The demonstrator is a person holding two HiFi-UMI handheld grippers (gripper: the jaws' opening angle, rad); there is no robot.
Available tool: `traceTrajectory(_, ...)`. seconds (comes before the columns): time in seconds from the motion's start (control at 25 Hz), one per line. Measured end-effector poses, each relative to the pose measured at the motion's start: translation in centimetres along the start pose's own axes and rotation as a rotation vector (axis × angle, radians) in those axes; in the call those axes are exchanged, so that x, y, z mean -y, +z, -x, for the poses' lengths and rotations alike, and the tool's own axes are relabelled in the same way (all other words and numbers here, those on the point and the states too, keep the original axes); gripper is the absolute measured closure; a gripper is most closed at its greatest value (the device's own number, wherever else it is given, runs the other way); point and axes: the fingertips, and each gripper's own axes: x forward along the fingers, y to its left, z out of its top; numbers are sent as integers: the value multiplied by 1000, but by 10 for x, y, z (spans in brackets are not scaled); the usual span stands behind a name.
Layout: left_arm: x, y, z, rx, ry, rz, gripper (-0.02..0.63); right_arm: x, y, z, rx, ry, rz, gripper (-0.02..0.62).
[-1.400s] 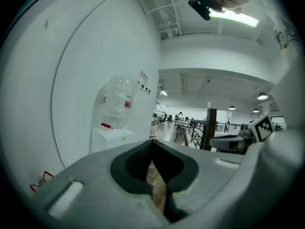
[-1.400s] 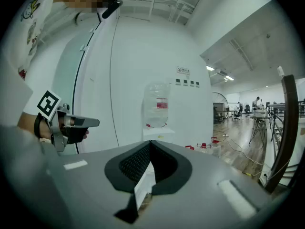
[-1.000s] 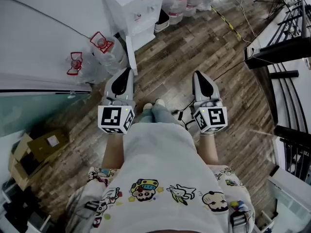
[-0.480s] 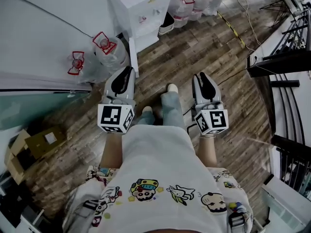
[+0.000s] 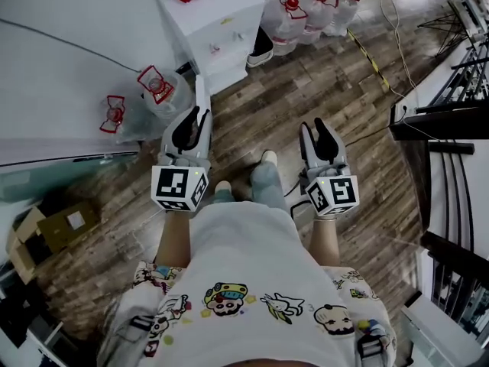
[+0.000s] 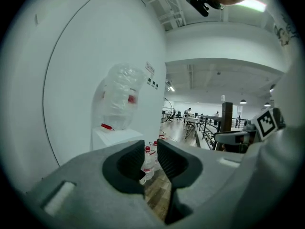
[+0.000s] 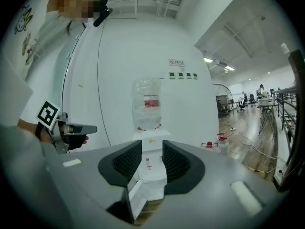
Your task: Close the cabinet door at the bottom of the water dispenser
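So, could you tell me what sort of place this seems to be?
Probably an open-plan office or workspace: a white water dispenser stands against a white wall, spare water jugs sit on the wood-plank floor, and distant desks with people show in the left gripper view.

Two red-handled water jugs (image 5: 157, 90) sat by the white wall, more jugs (image 5: 302, 10) clustered farther back, a cardboard box (image 5: 67, 224) at left, a yellow-black cable (image 5: 370, 52) across the wooden floor (image 5: 321, 98).
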Motion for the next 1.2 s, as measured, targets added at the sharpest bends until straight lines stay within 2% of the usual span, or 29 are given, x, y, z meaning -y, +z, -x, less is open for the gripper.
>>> traceTrajectory(0.16, 11, 15, -35, 13, 34, -4, 526, 37, 14, -19, -1, 36, 2, 462)
traceTrajectory(0.4, 23, 36, -72, 50, 125, -6, 526, 82, 34, -44, 5, 124, 17, 456)
traceTrajectory(0.68, 41, 44, -102, 61, 232, -7, 523, 126, 51, -58, 12, 221, 36, 454)
traceTrajectory(0.88, 55, 37, -109, 35, 274, -6, 518, 147, 42, -59, -5, 263, 24, 453)
traceTrajectory(1.2, 49, 17, -105, -16, 343, 12, 506, 142, 15, -77, -63, 349, -11, 443)
